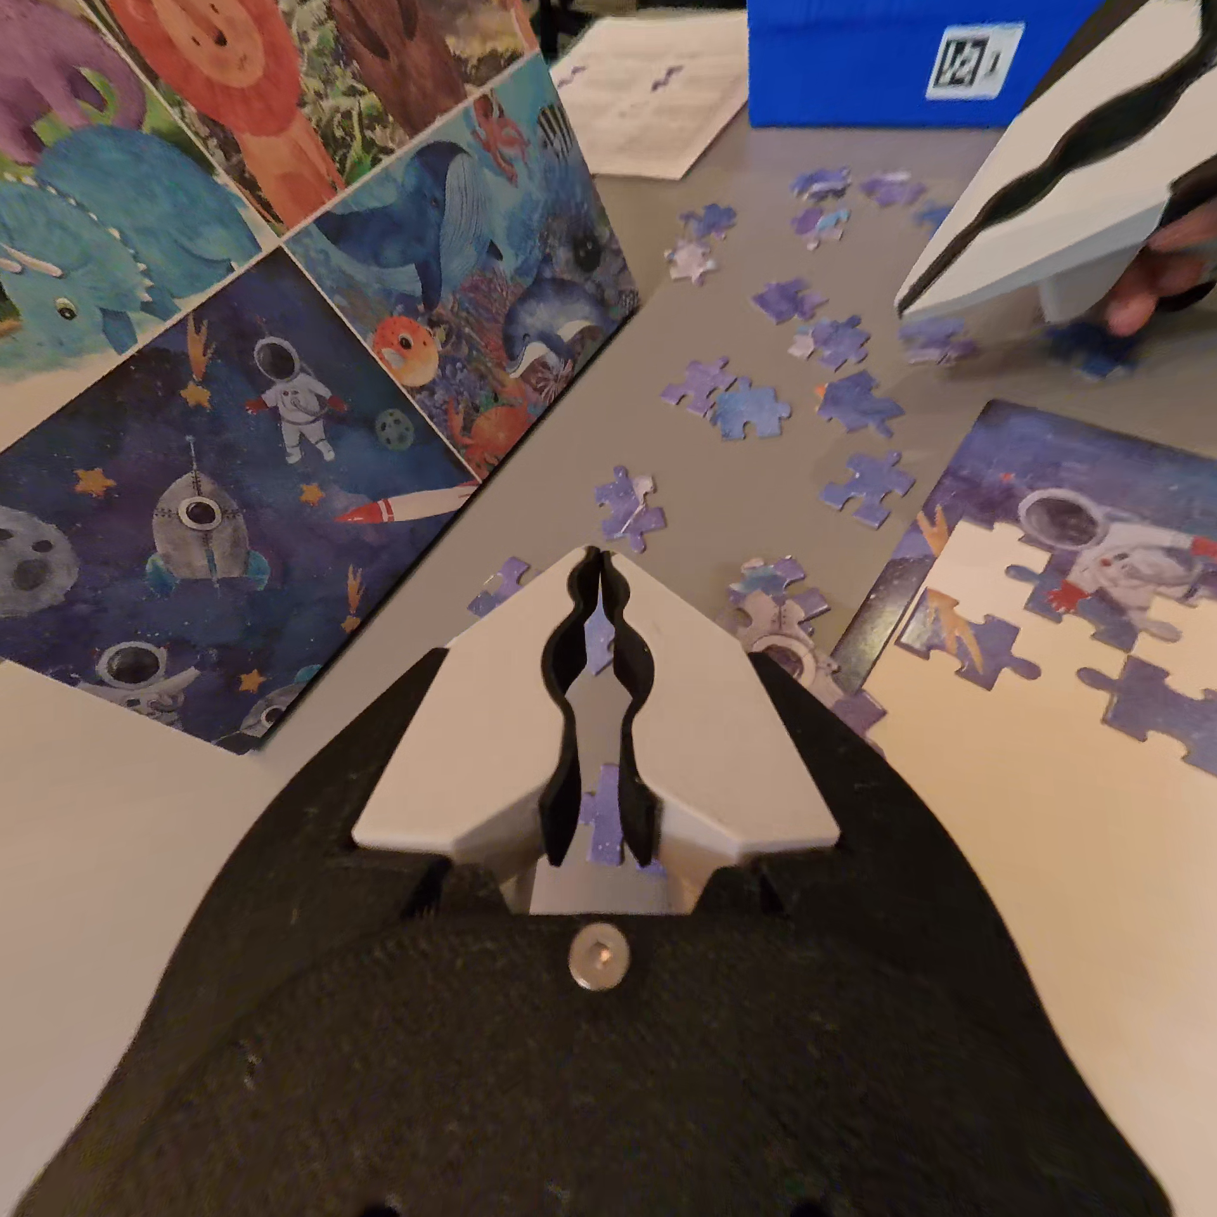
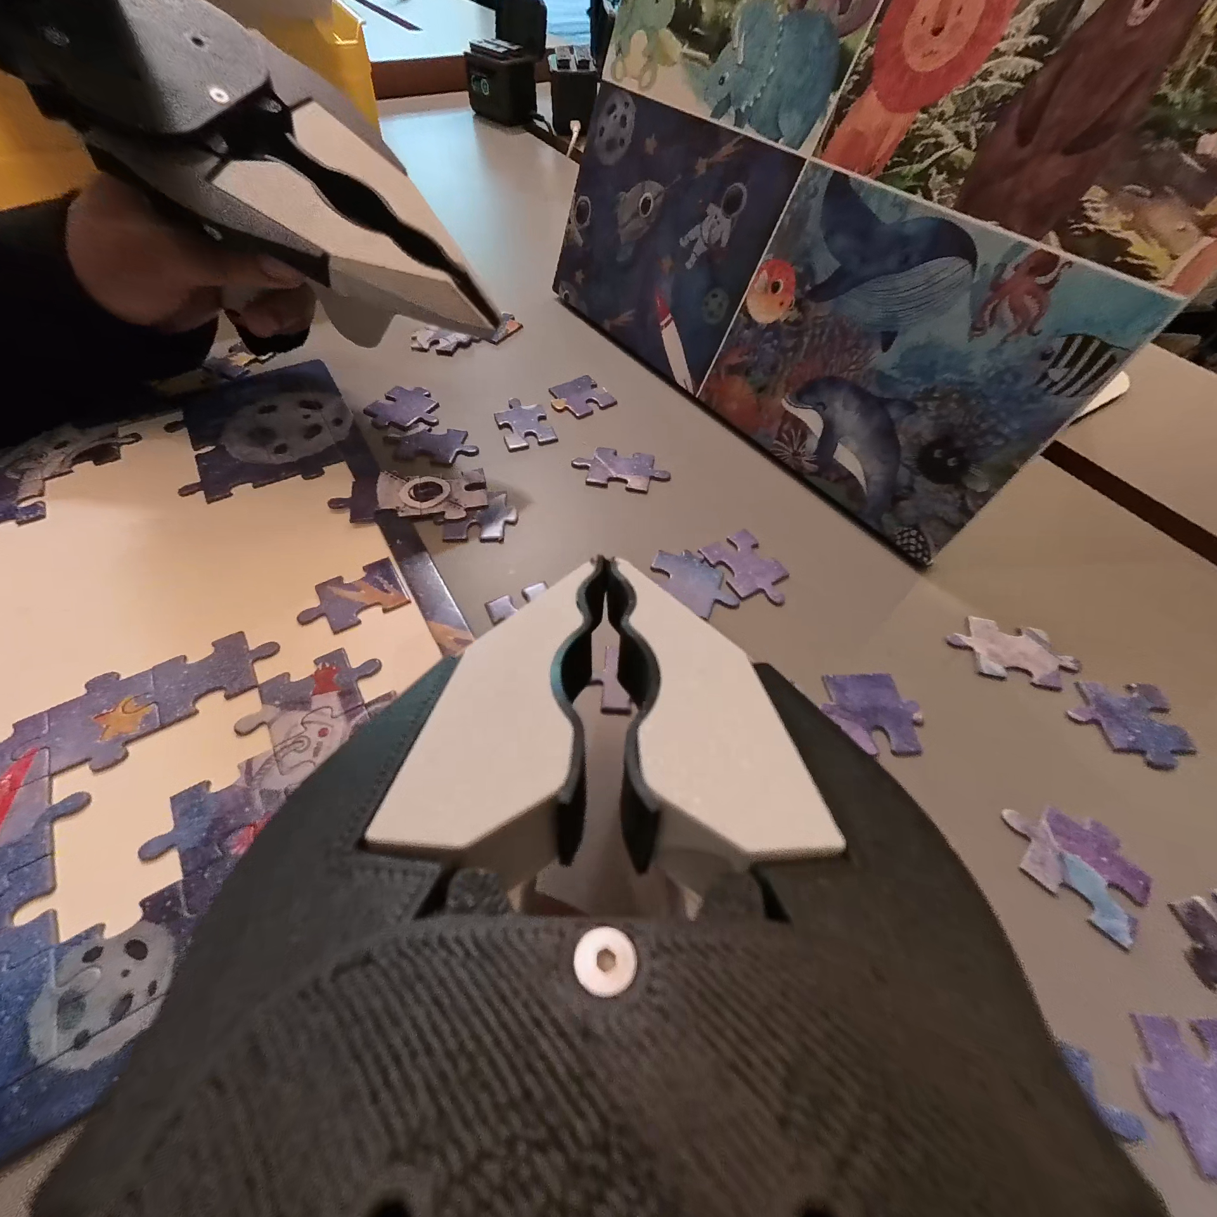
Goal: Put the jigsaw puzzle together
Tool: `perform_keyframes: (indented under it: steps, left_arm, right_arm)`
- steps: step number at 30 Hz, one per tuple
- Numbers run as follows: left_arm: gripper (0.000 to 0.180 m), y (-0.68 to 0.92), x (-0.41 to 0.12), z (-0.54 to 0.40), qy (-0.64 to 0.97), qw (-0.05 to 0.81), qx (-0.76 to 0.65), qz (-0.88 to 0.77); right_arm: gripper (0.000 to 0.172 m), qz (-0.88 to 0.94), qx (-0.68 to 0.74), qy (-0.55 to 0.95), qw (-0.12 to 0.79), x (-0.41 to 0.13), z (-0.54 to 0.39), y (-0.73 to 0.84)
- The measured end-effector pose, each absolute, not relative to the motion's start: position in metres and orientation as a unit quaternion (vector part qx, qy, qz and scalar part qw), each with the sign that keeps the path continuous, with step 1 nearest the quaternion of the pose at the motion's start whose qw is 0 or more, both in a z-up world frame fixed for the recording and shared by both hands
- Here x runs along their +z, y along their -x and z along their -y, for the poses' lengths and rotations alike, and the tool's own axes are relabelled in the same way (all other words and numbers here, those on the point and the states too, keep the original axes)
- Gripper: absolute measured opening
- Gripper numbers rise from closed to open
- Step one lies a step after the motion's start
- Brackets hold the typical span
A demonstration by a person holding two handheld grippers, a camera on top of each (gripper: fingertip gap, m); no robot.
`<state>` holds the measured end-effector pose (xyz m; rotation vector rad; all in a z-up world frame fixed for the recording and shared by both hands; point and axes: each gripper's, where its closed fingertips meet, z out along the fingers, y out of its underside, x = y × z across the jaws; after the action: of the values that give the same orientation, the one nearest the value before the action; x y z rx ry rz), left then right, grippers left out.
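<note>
- Left gripper [image 1: 596,552]: fingers closed, black tips meeting over the grey worktop [image 1: 566,369]; nothing visibly pinched in its own view; a purple jigsaw piece [image 1: 629,507] lies just ahead of the tips, apart from them; another piece [image 1: 502,585] lies partly hidden under the left finger; from the right wrist view the same tips come down at a small cluster of pieces [image 2: 461,337], contact too close to call
- Right gripper [image 2: 607,565]: fingers closed tip to tip; no piece plainly held; two overlapping purple pieces [image 2: 721,574] lie just beside the tips to the right; one piece [image 2: 517,602] shows at the left finger's edge
- Part-built space puzzle in its tray [image 2: 421,560] lies beside the right gripper; the illustrated box [image 1: 276,369] stands propped beside the left; a blue bin [image 1: 856,72] stands behind
</note>
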<state>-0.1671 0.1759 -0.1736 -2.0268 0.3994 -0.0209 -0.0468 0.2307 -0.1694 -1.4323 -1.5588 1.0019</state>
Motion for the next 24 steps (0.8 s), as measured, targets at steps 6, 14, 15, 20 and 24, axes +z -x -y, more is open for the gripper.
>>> perform_keyframes:
  steps: [6, 14, 15, 20, 24]
  left_arm:
    - [0.000, 0.168, -0.176, -0.173, 0.851, 0.493, 0.017, -0.179]
    - [0.000, 0.178, -0.167, -0.173, 0.845, 0.508, 0.052, -0.162]
    - [0.000, 0.179, -0.167, -0.174, 0.844, 0.510, 0.053, -0.158]
    - [0.000, 0.186, -0.160, -0.174, 0.833, 0.529, 0.072, -0.145]
    - [0.000, 0.185, -0.154, -0.174, 0.822, 0.540, 0.096, -0.154]
  right_arm:
    - [0.000, 0.585, 0.333, 0.626, 0.393, -0.180, -0.256, 0.039]
    - [0.000, 0.572, 0.324, 0.630, 0.414, -0.171, -0.264, 0.035]
    - [0.000, 0.574, 0.324, 0.627, 0.416, -0.171, -0.263, 0.035]
    - [0.000, 0.583, 0.318, 0.614, 0.427, -0.170, -0.261, 0.037]
    - [0.000, 0.583, 0.314, 0.609, 0.436, -0.169, -0.262, 0.037]
